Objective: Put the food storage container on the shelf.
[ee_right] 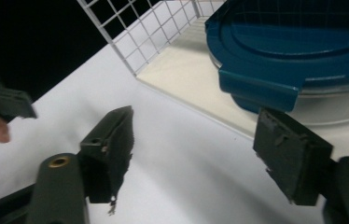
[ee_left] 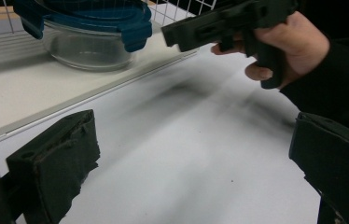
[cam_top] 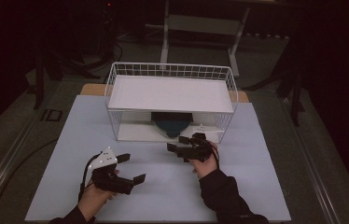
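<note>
Largely hidden under the wire rack's (cam_top: 116, 100) white shelf, the blue-lidded glass container (cam_top: 172, 123) sits on the rack's bottom tray, its top cut off. Right claw (cam_top: 178, 143) hovers level just before it, jaws wide, holding nothing. Left claw (cam_top: 133, 168) rests low over the table (cam_top: 256, 186), wide open and empty.
</note>
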Action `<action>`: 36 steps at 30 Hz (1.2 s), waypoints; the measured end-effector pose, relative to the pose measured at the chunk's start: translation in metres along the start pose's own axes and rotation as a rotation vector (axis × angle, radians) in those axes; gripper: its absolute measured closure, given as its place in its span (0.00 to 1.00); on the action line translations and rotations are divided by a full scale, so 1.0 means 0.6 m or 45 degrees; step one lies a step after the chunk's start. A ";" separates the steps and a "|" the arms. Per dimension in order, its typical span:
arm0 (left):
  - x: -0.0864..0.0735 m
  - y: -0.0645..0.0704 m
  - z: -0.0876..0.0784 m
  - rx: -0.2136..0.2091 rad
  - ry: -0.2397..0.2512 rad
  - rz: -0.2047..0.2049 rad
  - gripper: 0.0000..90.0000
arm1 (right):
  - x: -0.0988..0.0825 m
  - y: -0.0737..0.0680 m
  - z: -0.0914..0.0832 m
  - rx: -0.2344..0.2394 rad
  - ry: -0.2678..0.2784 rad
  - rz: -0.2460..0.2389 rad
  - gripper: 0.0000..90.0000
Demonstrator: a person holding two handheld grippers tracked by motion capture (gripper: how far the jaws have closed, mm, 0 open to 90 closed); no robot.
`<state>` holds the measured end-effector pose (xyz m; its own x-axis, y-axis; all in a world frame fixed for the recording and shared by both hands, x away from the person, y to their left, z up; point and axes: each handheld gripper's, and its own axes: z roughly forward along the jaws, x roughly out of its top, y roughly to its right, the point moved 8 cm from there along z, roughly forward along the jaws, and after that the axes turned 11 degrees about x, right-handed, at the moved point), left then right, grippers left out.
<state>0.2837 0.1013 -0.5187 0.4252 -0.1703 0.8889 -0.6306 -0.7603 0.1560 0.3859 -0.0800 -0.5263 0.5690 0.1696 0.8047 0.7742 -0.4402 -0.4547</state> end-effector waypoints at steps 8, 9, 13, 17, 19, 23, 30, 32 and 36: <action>0.000 0.005 0.000 -0.016 0.006 0.011 0.02 | -0.025 -0.019 -0.042 -0.019 0.007 -0.066 0.24; 0.000 0.005 0.000 -0.017 0.008 0.013 0.02 | -0.028 -0.021 -0.047 -0.025 0.006 -0.073 0.24; -0.001 0.009 0.002 -0.026 0.005 0.024 0.02 | -0.041 -0.030 -0.064 -0.032 0.005 -0.111 0.23; -0.003 0.011 0.003 -0.031 0.004 0.024 0.02 | -0.054 -0.037 -0.080 -0.032 0.007 -0.136 0.22; -0.003 0.010 0.003 -0.032 0.003 0.025 0.02 | -0.061 -0.039 -0.089 -0.037 0.006 -0.141 0.22; -0.002 0.011 0.002 -0.034 0.006 0.026 0.02 | -0.075 -0.042 -0.104 -0.050 -0.004 -0.152 0.22; -0.002 0.014 0.003 -0.035 0.009 0.037 0.02 | -0.097 -0.045 -0.125 -0.064 -0.015 -0.184 0.22; -0.002 0.014 0.002 -0.036 0.010 0.042 0.02 | -0.103 -0.043 -0.130 -0.076 -0.021 -0.190 0.22; -0.002 0.016 0.001 -0.035 0.014 0.054 0.02 | -0.111 -0.038 -0.138 -0.086 -0.029 -0.183 0.22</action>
<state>0.2776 0.0938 -0.5187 0.3904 -0.1949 0.8998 -0.6659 -0.7347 0.1298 0.3075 -0.1541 -0.5382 0.4600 0.2546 0.8506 0.8284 -0.4680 -0.3079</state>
